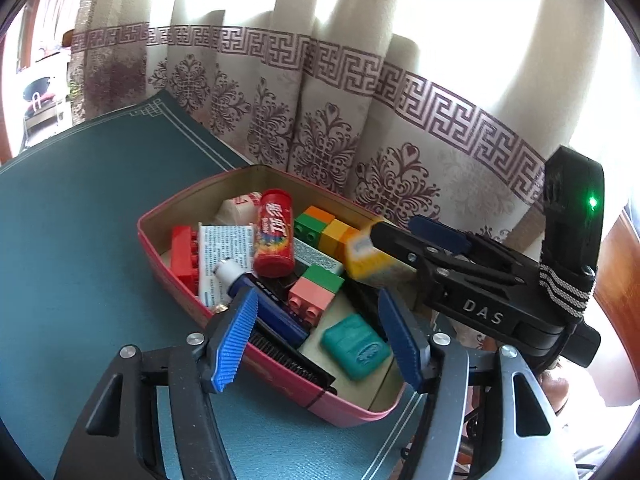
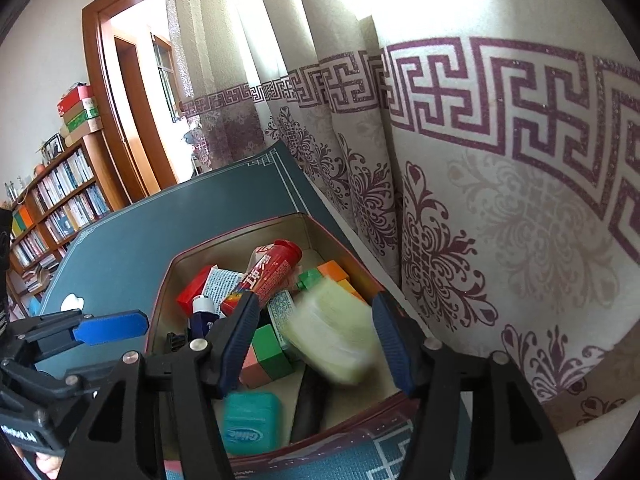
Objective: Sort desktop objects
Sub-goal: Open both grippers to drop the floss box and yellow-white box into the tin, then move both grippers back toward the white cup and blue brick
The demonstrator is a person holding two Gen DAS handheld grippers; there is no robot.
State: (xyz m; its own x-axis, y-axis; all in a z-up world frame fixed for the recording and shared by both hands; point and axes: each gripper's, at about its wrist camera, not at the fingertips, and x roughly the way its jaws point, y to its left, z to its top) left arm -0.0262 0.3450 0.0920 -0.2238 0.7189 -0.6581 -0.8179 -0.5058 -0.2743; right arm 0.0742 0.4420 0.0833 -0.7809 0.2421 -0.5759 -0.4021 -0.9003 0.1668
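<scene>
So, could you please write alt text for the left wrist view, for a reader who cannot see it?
A pink rectangular tin on a teal desk mat holds toy bricks, a red cylindrical candy tube and a teal dental-floss case. The left gripper hovers open over its near rim, while the right gripper has a yellow packet at its tips.

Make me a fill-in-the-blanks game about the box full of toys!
1. The candy tube lying on top of the pile is mostly ____.
2. The pink brick has a ____ brick stacked on it.
3. The box sits on a ____ coloured mat.
4. The floss case by the near wall is ____.

Missing words: red; green; teal; teal
</scene>
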